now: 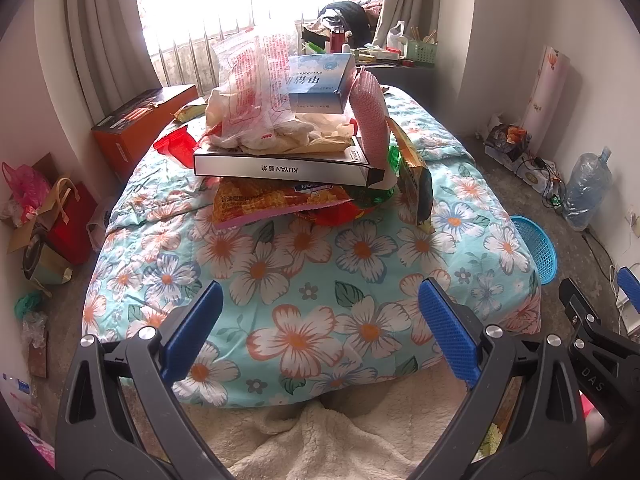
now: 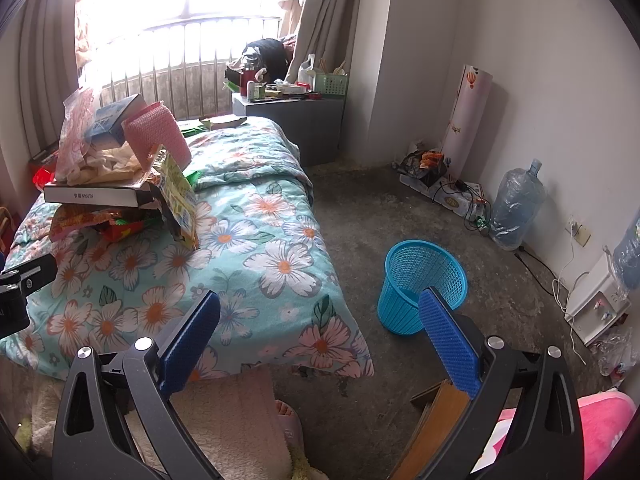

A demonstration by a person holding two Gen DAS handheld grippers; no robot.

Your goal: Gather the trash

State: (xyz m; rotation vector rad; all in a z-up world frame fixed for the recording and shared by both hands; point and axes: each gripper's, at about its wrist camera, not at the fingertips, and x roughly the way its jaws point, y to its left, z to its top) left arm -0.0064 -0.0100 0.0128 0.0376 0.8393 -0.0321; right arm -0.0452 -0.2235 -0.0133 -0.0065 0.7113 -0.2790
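Trash pile (image 1: 296,140) is sitting mid-bed, well apart from blue basket (image 2: 422,286) on floor beside bed. L gripper (image 1: 320,332) & R gripper (image 2: 320,344) are hovering w/ fingers spread, empty. Advice: be taking top wrappers first, else stack is toppling.

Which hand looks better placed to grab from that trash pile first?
Probably the left: the left gripper, open, faces the trash pile squarely. The right gripper points toward the blue basket.

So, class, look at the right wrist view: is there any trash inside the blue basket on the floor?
No: the blue mesh basket stands beside the bed with its inside bare, while the trash pile sits on the floral quilt.
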